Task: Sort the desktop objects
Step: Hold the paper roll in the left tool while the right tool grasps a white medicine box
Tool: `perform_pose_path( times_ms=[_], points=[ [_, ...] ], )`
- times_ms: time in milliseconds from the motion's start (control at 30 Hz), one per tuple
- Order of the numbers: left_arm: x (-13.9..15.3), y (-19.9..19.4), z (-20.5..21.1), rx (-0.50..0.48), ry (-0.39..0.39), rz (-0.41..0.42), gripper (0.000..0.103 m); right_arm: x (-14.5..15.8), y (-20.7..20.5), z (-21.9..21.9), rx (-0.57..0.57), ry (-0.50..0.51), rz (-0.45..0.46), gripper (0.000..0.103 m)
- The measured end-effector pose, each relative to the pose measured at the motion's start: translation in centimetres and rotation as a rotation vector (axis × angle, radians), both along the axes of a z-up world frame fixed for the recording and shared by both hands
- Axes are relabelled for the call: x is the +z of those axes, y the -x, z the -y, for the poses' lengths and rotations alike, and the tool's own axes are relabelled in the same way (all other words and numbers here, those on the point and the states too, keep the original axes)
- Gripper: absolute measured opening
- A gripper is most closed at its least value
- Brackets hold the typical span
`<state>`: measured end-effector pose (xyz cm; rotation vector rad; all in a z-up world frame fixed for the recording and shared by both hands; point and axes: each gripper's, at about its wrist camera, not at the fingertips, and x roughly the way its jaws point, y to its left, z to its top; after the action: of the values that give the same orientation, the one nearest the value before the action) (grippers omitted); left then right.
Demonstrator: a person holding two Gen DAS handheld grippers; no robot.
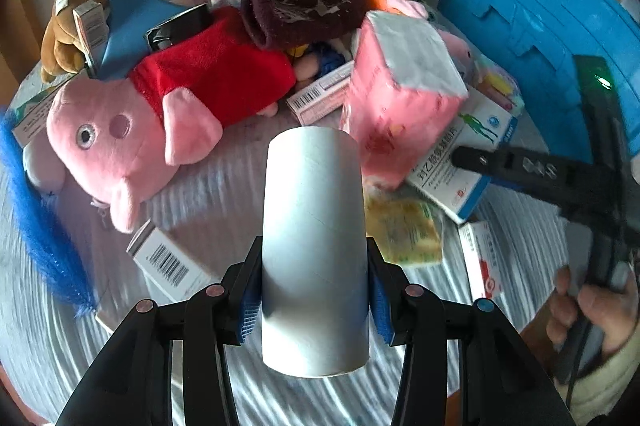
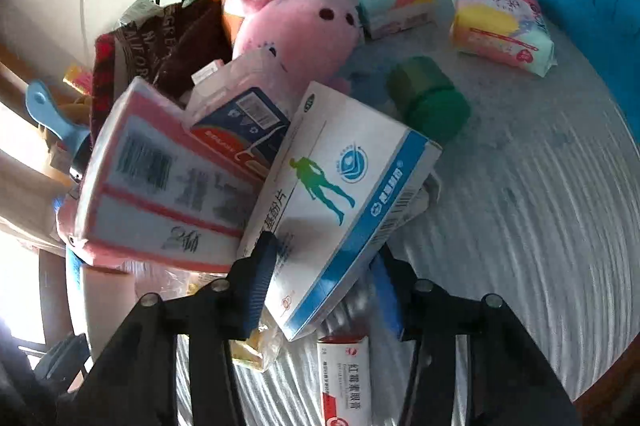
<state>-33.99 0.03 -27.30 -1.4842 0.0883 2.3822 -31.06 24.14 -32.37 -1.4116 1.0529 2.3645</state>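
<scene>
Grippers working: left gripper (image 1: 314,300) is clamping the tube (image 1: 314,246) above the cloth, near the pile; right gripper (image 2: 324,286) is straddling the box (image 2: 340,202), jaws apart. Judgement: closing squarely across the box's narrow sides is avoiding slip.

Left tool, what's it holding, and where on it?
The left tool grips a white cardboard tube, its pads pressed against opposite sides of the tube's lower half.
</scene>
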Motion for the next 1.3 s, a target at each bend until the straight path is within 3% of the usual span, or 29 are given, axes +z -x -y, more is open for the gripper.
perform_pose_path(
  times_ms=[167,300,500,633,767,1133,1300],
  points=[
    [-0.1,1.2,-0.3,0.010,-0.014,-0.005,0.044,3.4,-0.8,1.6,0.084,-0.158,-0.025,0.029],
    [-0.5,2.3,-0.6,0.008,-0.017,-0.003,0.044,3.1,0.4,2.2,0.139,-0.136,-0.023,0.028],
    [-1.6,3.7,-0.4,0.020,-0.033,0.029,0.044,1.6,2.3,2.2,0.082,-0.122,-0.003,0.033],
    [-1.5,4.0,-0.3,0.020,-0.039,0.026,0.044,1.4,3.2,2.3,0.109,-0.180,0.027,0.033],
    [-0.5,3.6,0.0,0.027,-0.064,0.011,0.044,3.3,2.0,2.7,0.134,-0.317,0.040,0.021],
    [3.4,1.2,-0.3,0.014,-0.110,-0.051,0.044,7.7,-1.8,3.6,0.240,-0.478,-0.032,0.018],
    [3.6,0.5,-0.1,0.017,-0.106,-0.047,0.044,5.9,-1.9,3.2,0.260,-0.380,0.003,0.018]
  ],
)
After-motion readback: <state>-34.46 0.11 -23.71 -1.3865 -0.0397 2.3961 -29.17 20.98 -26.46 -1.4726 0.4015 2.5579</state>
